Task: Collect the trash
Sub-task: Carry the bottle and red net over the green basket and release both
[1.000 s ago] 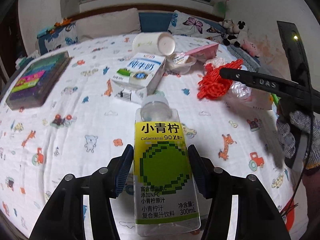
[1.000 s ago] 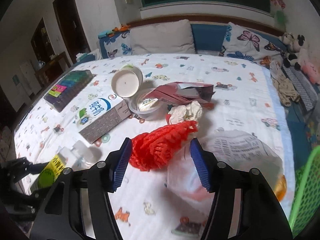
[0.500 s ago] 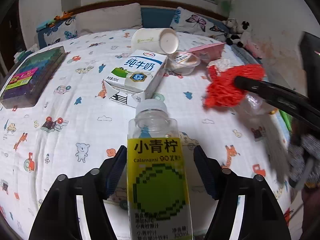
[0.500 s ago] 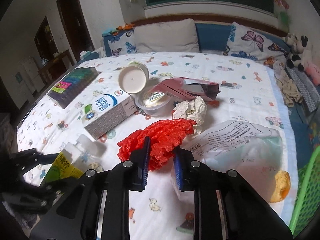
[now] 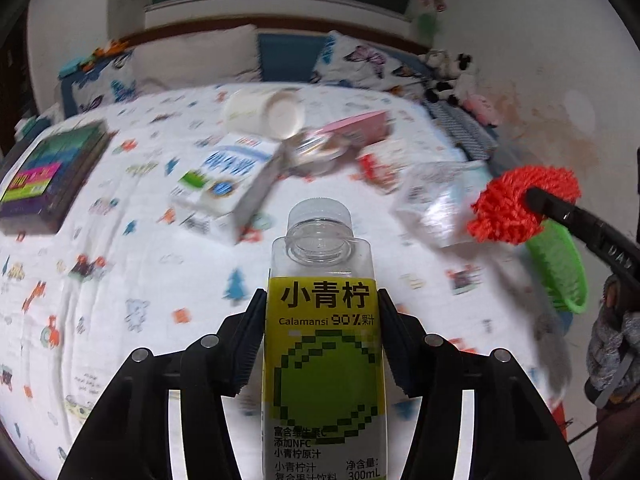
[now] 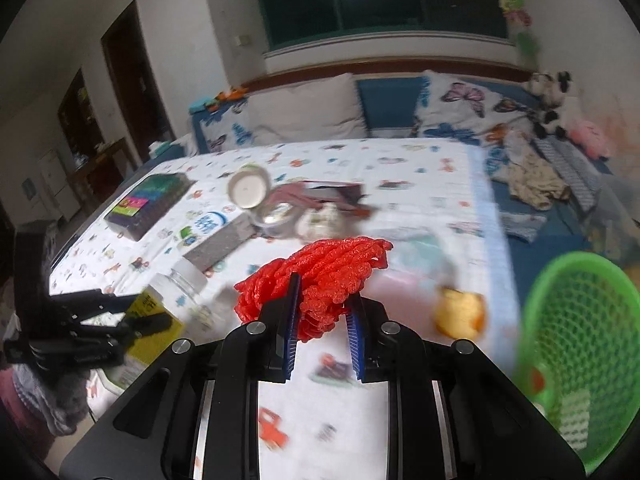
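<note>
A second ago the left gripper (image 5: 322,340) stood apart from the clear plastic juice bottle with the yellow-green label (image 5: 323,360); now its jaws are closing, pads against the label. The right gripper (image 6: 322,328), open around the red foam fruit net (image 6: 320,280) then, now pinches it, lifted off the cartoon-print bedsheet (image 5: 120,280). Bare sheet lies before both grippers. Only the right wrist view shows the green mesh basket (image 6: 580,340) fully, beyond the bed's right edge.

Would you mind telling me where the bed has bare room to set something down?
Bare sheet lies between the dark box and the milk carton, and along the pillows. It is crowded around the paper cup and plastic bag.
</note>
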The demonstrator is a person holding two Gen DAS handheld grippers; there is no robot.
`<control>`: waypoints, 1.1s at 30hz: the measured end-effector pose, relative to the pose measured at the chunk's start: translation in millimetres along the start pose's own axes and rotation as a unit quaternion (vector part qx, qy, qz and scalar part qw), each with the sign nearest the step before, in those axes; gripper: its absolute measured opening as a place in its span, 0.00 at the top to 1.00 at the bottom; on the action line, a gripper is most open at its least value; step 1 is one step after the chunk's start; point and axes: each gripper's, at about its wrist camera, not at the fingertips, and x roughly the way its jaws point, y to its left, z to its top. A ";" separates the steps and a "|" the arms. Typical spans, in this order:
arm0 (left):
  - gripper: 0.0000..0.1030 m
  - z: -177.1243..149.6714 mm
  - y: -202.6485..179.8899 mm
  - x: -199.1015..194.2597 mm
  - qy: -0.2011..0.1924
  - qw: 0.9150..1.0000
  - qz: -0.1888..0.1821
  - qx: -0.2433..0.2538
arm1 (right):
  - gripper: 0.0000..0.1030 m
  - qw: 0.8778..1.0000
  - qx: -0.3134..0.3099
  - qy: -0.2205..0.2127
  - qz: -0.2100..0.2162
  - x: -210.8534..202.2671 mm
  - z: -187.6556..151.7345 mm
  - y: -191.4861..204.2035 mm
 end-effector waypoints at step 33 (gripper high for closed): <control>0.49 79.9 -287.0 59.4 0.013 0.972 -0.169 0.164 | 0.36 0.970 0.145 -0.012 -0.196 -112.5 -83.7 -208.6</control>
